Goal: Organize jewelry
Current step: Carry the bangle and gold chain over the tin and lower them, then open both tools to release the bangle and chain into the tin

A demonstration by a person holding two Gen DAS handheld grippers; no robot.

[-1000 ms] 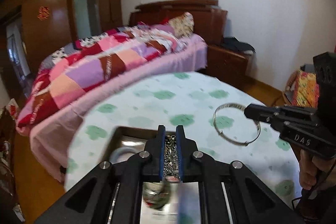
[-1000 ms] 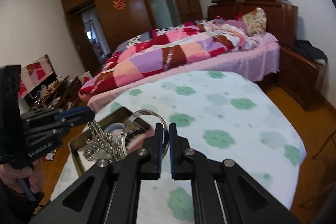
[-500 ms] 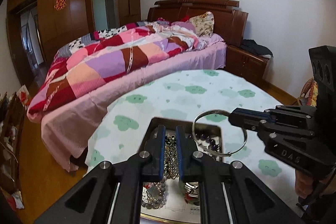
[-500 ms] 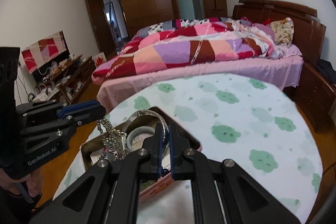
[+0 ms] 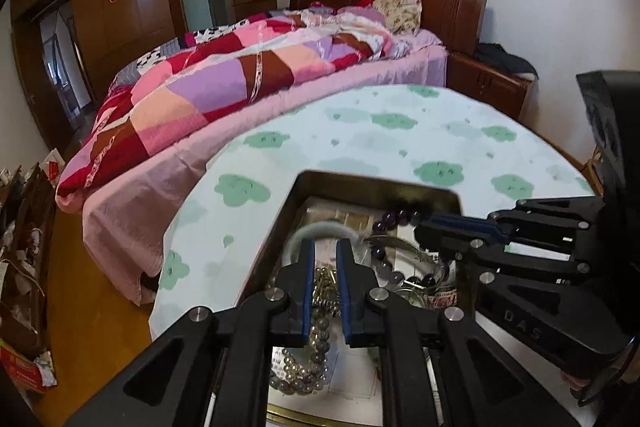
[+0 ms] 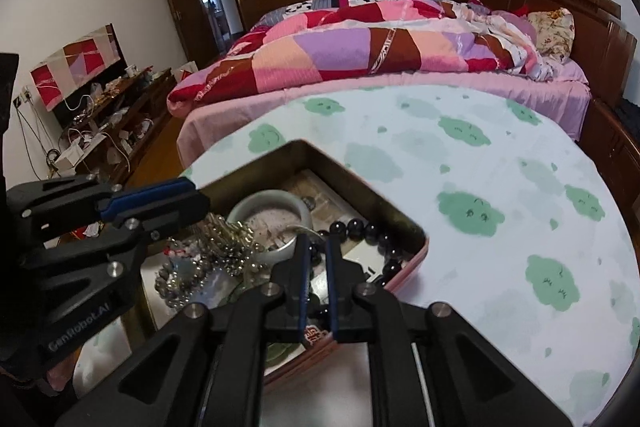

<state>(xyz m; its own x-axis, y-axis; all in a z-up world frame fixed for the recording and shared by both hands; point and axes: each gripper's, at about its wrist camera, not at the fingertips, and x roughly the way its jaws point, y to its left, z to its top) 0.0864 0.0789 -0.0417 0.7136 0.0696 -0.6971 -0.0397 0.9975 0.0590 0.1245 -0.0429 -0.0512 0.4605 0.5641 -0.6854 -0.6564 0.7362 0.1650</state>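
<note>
Lowered over the past second, both grippers, from above the cloud-print tablecloth (image 6: 500,155) down into the open metal tin (image 5: 380,183) near the table's edge; silver bangle, earlier carried in mid-air over the cloth, now down among the pieces inside.

Left gripper (image 5: 324,253) tilted down over the tin's near half, jaws opening, a bunched metal chain (image 5: 325,283) showing in the gap between the blue pads. Impossible to tell whether the pads still press on it. Seen from the right wrist, chain spilling from just under that gripper's tip onto a heap of grey beads (image 5: 316,347) on the tin's floor.

Right gripper (image 6: 317,245) reaching in from the other side, jaws likewise opening, narrowly parted. Only dark beads and the tin's floor visible through the gap. Thin silver bangle (image 5: 404,245) lying just below and beside its tip, contact with a pad unclear.

Also in the tin: a pale jade bangle (image 6: 272,195) lying flat towards the far wall, and a string of dark purple beads (image 6: 360,227) curving along the right-hand wall.

Behind the table, a bed (image 6: 360,47) under a patchwork quilt.
</note>
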